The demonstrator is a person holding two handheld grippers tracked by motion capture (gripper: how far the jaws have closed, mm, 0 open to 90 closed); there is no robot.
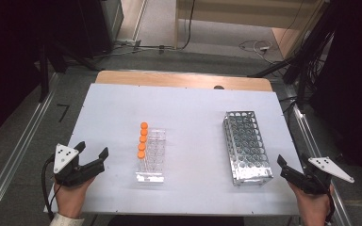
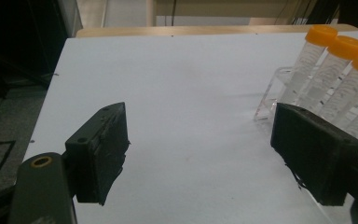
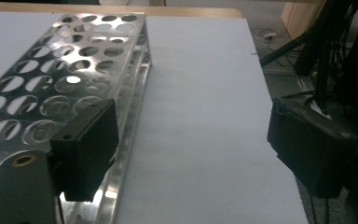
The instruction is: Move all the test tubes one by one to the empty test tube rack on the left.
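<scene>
A clear plastic rack [image 1: 152, 155] stands left of the middle of the white board [image 1: 188, 108]. Several upright tubes with orange caps [image 1: 143, 139] fill its left row. An empty metal rack [image 1: 247, 146] with many round holes stands to the right. My left gripper [image 1: 93, 149] rests at the board's near left corner, open, with nothing between its fingers. In the left gripper view the tubes [image 2: 326, 70] rise just beyond the right jaw of the left gripper [image 2: 198, 121]. My right gripper [image 1: 293, 162] is open at the near right edge. In the right gripper view the metal rack [image 3: 51, 70] lies behind the left jaw of the right gripper [image 3: 191, 121].
The white board lies on a wooden table whose far edge [image 1: 184, 79] shows behind it. Aluminium rails [image 1: 19, 150] run along both sides. Cables [image 1: 259, 46] and dark stands sit on the floor beyond. Bare board stretches between the two racks.
</scene>
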